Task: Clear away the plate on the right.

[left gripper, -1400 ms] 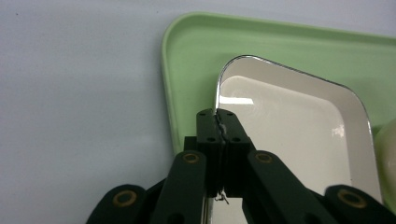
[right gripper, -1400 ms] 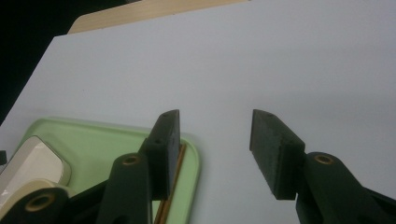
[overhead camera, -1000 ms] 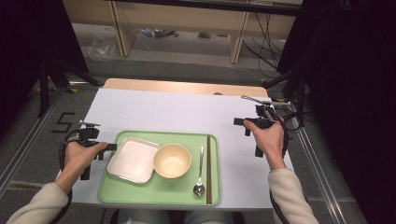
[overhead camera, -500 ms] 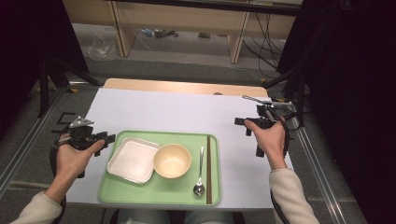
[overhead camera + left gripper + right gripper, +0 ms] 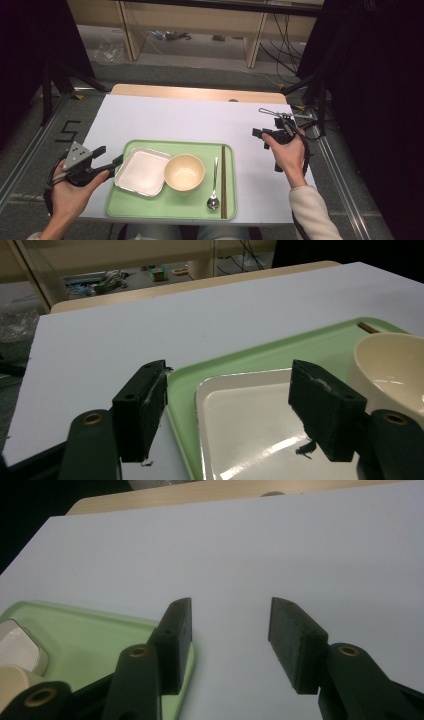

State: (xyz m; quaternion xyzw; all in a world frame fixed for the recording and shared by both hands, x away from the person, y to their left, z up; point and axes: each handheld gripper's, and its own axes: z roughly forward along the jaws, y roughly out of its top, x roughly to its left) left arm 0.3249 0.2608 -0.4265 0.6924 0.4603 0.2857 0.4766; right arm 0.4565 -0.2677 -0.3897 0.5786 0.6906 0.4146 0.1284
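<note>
Lying at the lower middle of the high view, a green tray (image 5: 115, 210) is seen on the white surface (image 5: 190, 120). Four things are held in it: a white square plate (image 5: 141, 171) at its left, a cream bowl (image 5: 184, 172) touching or just beside the plate, a metal spoon (image 5: 214, 184) to the right of the bowl, and a pair of dark chopsticks (image 5: 223, 181) along the tray's right edge. Both the plate and the bowl are seen to be empty.

At the lower left of the high view, the left tool (image 5: 111, 156) is held in the left hand (image 5: 72, 192), a grey three-cornered plate with dark dots on top of it. Its jaws are spread wide and hold nothing; in the left gripper view they (image 5: 230, 410) stand over the near corner of the tray (image 5: 185, 405) and plate (image 5: 250, 430), with the bowl (image 5: 390, 365) at the right edge.

At the right of the high view, the right tool (image 5: 260, 137) is held in the right hand (image 5: 287, 155) over bare surface, well apart from the tray. Its jaws are open at a middling width and empty; in the right gripper view (image 5: 230, 640) a corner of the tray (image 5: 95, 635) is seen at the lower left.

Beyond the surface, cables are seen on the floor (image 5: 200, 55). A marking like a "5" (image 5: 66, 131) can be read on the floor at the left.
</note>
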